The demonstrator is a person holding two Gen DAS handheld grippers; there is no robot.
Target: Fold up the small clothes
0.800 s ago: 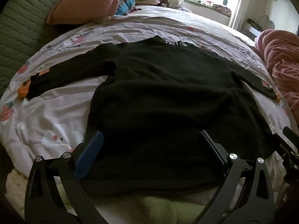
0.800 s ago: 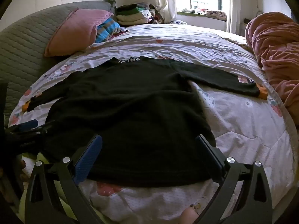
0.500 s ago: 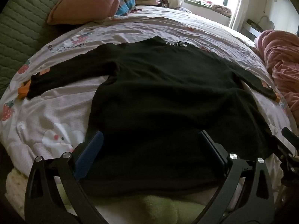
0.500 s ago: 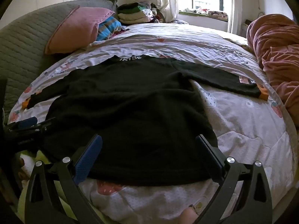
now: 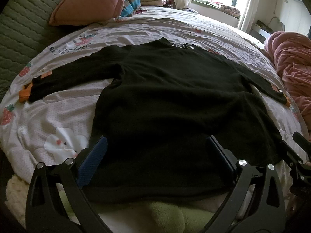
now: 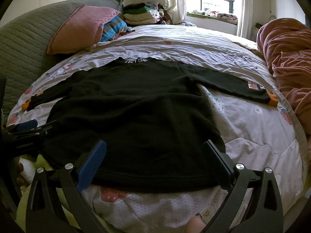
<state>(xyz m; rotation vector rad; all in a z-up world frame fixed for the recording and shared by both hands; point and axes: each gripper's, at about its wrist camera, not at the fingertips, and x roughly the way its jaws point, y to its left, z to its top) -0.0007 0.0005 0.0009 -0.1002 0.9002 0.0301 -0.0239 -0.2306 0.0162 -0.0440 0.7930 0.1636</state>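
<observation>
A black long-sleeved top [image 5: 171,101] lies flat on the bed, collar toward the window, both sleeves spread sideways with orange cuffs. It also shows in the right wrist view [image 6: 132,116]. My left gripper [image 5: 157,147] is open and empty, just above the hem near its left part. My right gripper [image 6: 154,151] is open and empty above the hem near its right part. The left gripper shows in the right wrist view [image 6: 25,130] at the hem's left corner. The right gripper's tip shows at the right edge of the left wrist view [image 5: 299,155].
A white strawberry-print quilt [image 6: 252,128] covers the bed. A pink pillow [image 6: 81,27] and folded clothes [image 6: 140,15] lie at the far left. A pink blanket heap [image 6: 287,58] lies at the right. A green plush thing [image 5: 167,215] lies under the hem.
Both grippers have risen slightly and stayed open over the hem. The top has not moved.
</observation>
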